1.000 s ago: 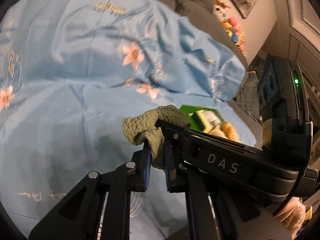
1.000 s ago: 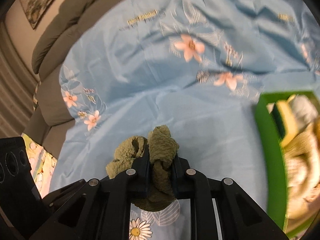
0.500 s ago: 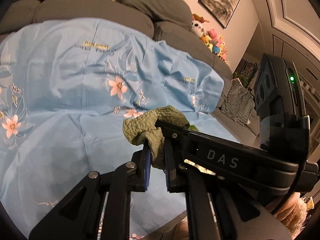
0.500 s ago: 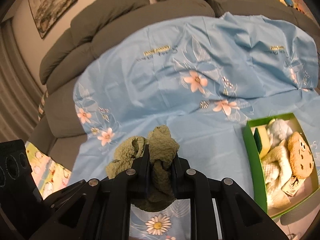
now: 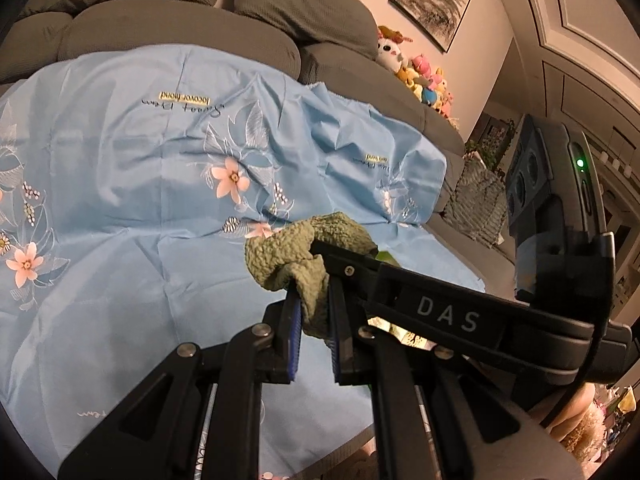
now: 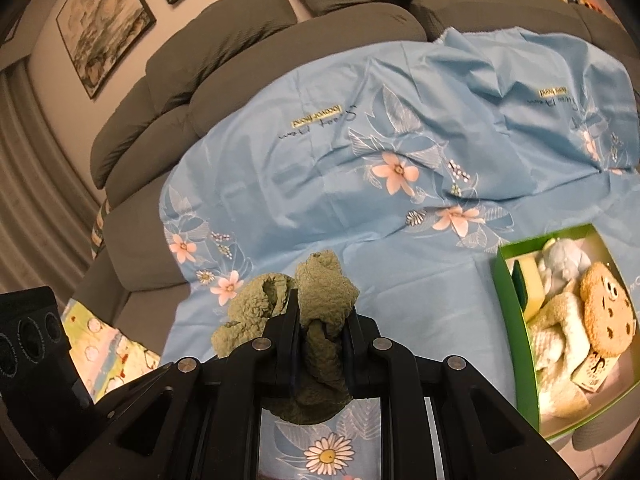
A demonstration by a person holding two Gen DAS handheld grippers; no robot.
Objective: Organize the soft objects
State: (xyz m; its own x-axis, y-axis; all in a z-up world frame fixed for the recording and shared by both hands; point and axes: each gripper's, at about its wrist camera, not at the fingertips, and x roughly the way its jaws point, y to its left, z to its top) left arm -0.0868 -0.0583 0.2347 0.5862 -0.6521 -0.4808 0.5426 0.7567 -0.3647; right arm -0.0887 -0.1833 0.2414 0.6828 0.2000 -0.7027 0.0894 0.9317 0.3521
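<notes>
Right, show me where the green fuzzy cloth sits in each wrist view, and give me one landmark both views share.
Left wrist: the green fuzzy cloth is at lower center, clamped between the left gripper fingers, with the right gripper crossing in from the right.
Right wrist: the cloth is at bottom center, bunched between the right gripper fingers.
Shared landmark: the pink flower on the blue sheet.

Olive-green, nubbly washcloth (image 6: 320, 296). Pale blue bedsheet (image 6: 304, 184), printed with pink flowers, white leaf outlines and a yellow label. Bright green box (image 6: 510, 300), holding a yellow-and-dark-green sponge (image 6: 530, 284), a cream towel (image 6: 560, 328), a tan cookie plush (image 6: 608, 308) with dark spots. Dark grey sofa (image 5: 180, 36). Black hand-held gripper (image 5: 314, 340) with blue pads (image 5: 295, 332). Pink, yellow and blue plush toys (image 5: 424, 76).
</notes>
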